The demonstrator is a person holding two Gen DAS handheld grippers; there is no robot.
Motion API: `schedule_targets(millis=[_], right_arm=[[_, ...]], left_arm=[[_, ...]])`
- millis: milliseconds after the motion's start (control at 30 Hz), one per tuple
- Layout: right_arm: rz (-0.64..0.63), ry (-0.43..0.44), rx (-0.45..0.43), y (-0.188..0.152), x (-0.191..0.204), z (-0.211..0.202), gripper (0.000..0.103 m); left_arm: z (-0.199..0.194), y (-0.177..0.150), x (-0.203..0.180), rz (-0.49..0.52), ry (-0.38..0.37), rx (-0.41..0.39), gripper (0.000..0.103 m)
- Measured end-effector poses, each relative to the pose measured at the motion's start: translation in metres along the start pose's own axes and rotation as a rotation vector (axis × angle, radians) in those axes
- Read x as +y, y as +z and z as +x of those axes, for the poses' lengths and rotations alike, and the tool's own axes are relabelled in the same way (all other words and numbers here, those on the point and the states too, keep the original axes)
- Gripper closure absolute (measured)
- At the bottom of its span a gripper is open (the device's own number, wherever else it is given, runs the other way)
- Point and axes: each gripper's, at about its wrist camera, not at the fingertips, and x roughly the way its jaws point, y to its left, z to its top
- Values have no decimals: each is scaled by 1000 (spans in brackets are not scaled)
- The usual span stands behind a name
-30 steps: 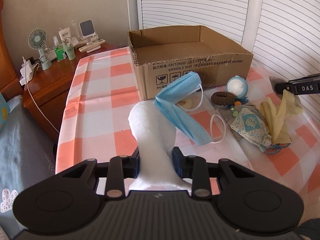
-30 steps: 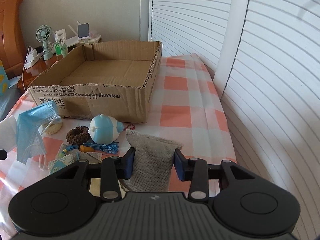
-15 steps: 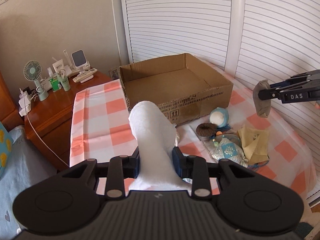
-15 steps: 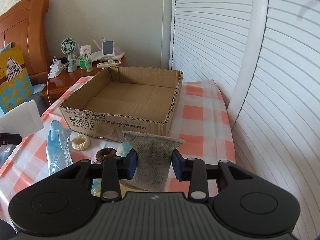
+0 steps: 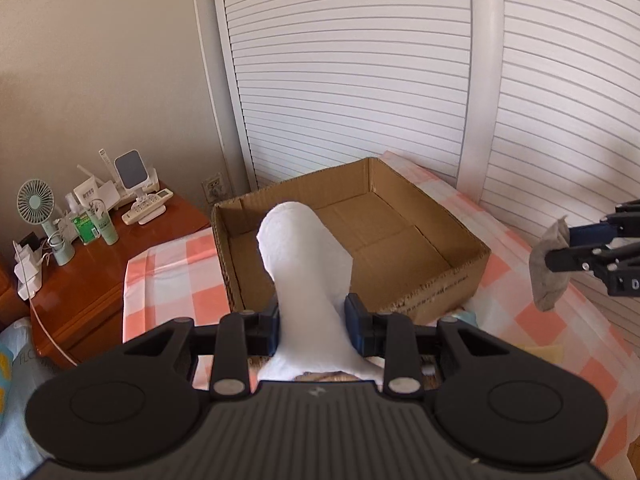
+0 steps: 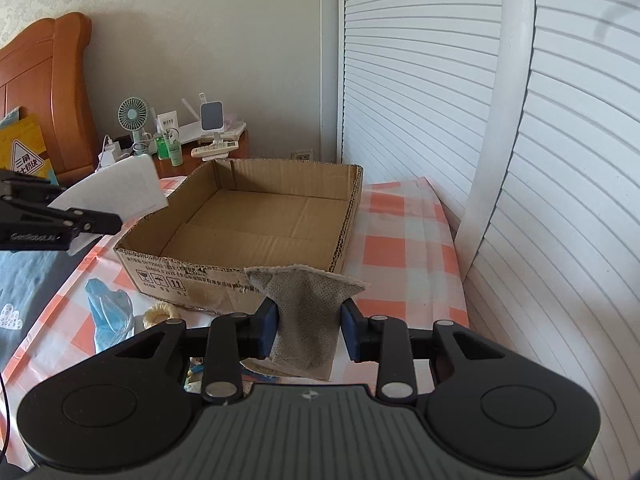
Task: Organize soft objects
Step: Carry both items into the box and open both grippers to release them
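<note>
Two items are gripped above the table: a white sock (image 5: 308,264) by the left gripper (image 5: 312,322), a grey pouch (image 6: 306,316) by the closing right gripper (image 6: 308,330); the cardboard box (image 6: 240,272) remains unfilled, while a blue mask (image 6: 110,316) and cream hair tie (image 6: 160,314) are left before it.

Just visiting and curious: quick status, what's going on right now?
Left gripper shut on white sock. Right gripper closing on grey pouch. Cardboard box empty, path clear.
</note>
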Motion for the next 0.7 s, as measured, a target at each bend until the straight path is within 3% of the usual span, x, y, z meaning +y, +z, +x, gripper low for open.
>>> schedule_targets(millis=[233, 267, 300, 367, 467, 700], right_arm=[[-22, -3, -23, 21, 7, 8, 65], [-26, -3, -24, 24, 7, 11, 65], [-29, -2, -24, 27, 8, 13, 65], [-35, -4, -24, 32, 10, 17, 65], [-40, -6, -22, 38, 11, 24, 65], [-42, 3, 8, 52, 14, 46, 65]], left_arm=[[63, 48, 15, -24, 23, 7, 69], [72, 52, 17, -33, 28, 4, 58], [81, 56, 20, -40, 33, -2, 35], [100, 62, 26, -46, 31, 5, 13], [115, 61, 31, -67, 81, -7, 13], [92, 46, 40, -62, 56, 5, 11]])
